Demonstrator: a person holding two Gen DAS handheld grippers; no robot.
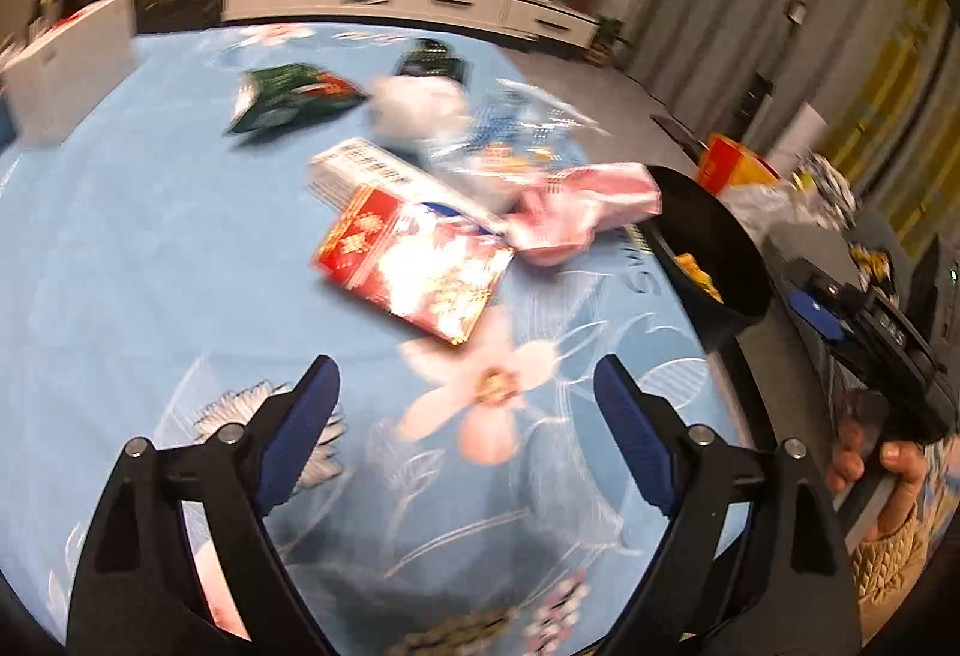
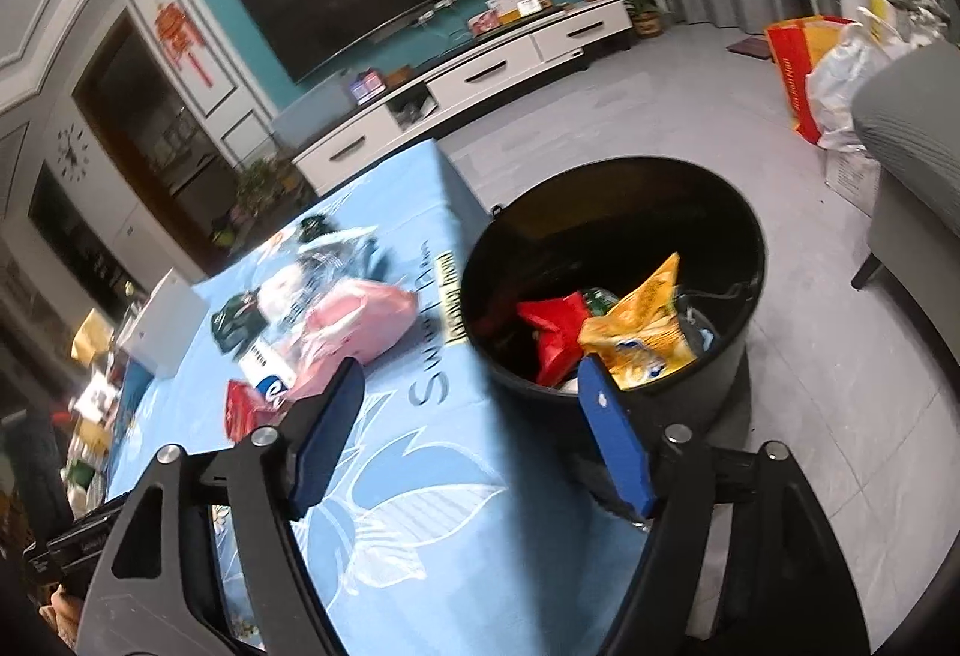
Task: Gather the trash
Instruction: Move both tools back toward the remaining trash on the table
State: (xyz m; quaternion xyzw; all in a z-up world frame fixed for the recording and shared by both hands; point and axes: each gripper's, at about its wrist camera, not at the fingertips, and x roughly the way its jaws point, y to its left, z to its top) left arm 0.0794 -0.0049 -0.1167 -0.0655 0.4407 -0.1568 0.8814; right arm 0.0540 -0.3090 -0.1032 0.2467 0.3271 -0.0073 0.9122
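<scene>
Trash lies on a table with a blue flowered cloth (image 1: pixel 120 248): a red snack packet (image 1: pixel 414 269), a white barcode box (image 1: pixel 372 170), a pink bag (image 1: pixel 576 212), a clear wrapper (image 1: pixel 516 128), a white crumpled bag (image 1: pixel 420 107) and a green packet (image 1: pixel 288 98). A black bin (image 2: pixel 612 272) stands on the floor by the table's edge, holding a yellow packet (image 2: pixel 645 326) and a red packet (image 2: pixel 552 335). My left gripper (image 1: pixel 468 392) is open and empty above the cloth, short of the red packet. My right gripper (image 2: pixel 474 392) is open and empty over the table edge beside the bin.
A white box (image 1: pixel 66 68) stands at the table's far left. A TV cabinet (image 2: pixel 480 74) lines the far wall. Bags (image 2: pixel 840 74) and a grey sofa (image 2: pixel 912 164) stand on the floor to the right of the bin. The right hand-held gripper's body (image 1: pixel 882 344) shows in the left wrist view.
</scene>
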